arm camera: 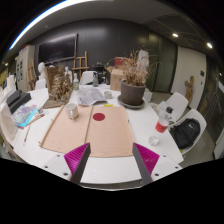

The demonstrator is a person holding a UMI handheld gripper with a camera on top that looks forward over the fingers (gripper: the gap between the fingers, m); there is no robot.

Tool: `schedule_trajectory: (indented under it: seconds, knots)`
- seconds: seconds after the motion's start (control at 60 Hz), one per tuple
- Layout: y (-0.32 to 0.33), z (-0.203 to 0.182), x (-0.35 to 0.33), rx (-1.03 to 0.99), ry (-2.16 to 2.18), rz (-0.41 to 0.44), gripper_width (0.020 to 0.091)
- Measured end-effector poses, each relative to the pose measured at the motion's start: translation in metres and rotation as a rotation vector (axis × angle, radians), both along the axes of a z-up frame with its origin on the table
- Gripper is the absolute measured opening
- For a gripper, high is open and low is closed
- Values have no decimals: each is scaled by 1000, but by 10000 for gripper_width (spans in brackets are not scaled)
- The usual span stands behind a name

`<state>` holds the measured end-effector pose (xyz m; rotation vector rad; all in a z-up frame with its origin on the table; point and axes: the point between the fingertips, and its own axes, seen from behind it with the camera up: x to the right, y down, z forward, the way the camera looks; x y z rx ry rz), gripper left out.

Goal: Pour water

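Your gripper (pixel 111 158) hangs open and empty; swing toward the bottle (pixel 160 128); grasp its middle squarely.

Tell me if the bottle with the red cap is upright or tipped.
Upright: the bottle stands on the table, red cap on top, ahead of the open gripper.
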<state>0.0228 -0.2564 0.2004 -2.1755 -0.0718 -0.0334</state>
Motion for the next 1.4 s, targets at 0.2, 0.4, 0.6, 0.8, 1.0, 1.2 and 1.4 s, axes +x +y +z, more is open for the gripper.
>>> schedule_trajectory:
  seconds: [0.2, 0.4, 0.6, 0.8, 1.0, 1.2, 1.4]
  knots:
    - [18, -50, 126, -12, -33, -79, 857]
    - [59, -95, 219, 16, -29, -125, 857]
    - [140, -112, 255, 128, -1, -96, 858]
    - [203, -130, 254, 175, 16, -67, 757]
    - [214, -136, 256, 214, 26, -85, 373]
    - [213, -136, 255, 223, -33, -65, 290]
    - [223, -105, 254, 243, -101, -105, 289]
